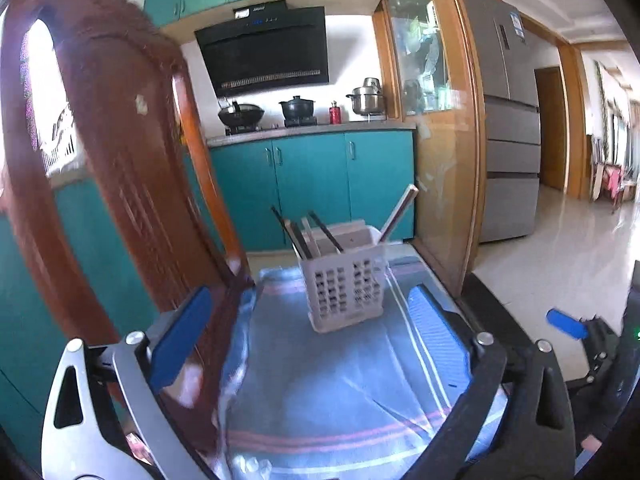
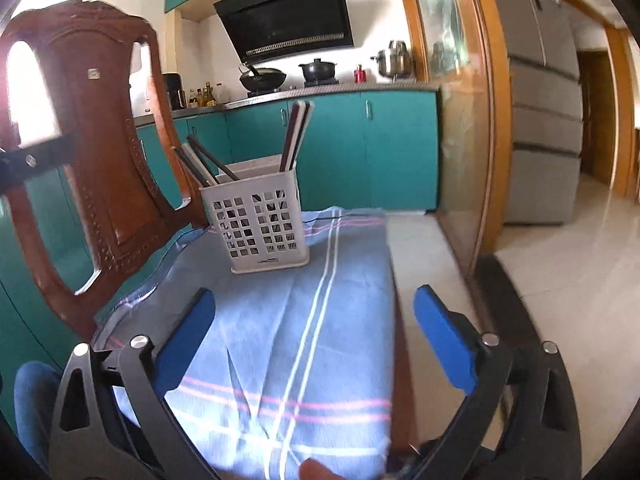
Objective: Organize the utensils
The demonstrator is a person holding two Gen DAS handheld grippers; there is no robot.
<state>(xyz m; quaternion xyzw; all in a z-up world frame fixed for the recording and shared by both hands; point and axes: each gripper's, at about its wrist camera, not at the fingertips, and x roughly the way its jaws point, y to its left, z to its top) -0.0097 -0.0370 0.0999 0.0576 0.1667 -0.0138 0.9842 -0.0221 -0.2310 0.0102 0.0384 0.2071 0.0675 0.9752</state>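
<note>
A white perforated utensil holder (image 1: 344, 292) (image 2: 260, 228) stands upright on a blue striped cloth (image 1: 320, 384) (image 2: 280, 340). Several dark and pale chopsticks (image 1: 308, 232) (image 2: 202, 162) lean left in it, and another bundle (image 1: 400, 208) (image 2: 296, 136) leans right. My left gripper (image 1: 308, 296) is open just short of the holder, nothing between its blue pads. My right gripper (image 2: 316, 294) is also open and empty, farther back over the cloth. One blue finger (image 1: 566, 322) of the right gripper shows at the right of the left wrist view.
A carved wooden chair (image 1: 120, 160) (image 2: 100, 140) stands close at the left, against the table edge. A glass partition in a wooden frame (image 1: 440, 140) (image 2: 464, 120) rises at the right. Bare tabletop (image 2: 424, 260) lies right of the cloth. A person's knee in jeans (image 2: 32, 392) is below left.
</note>
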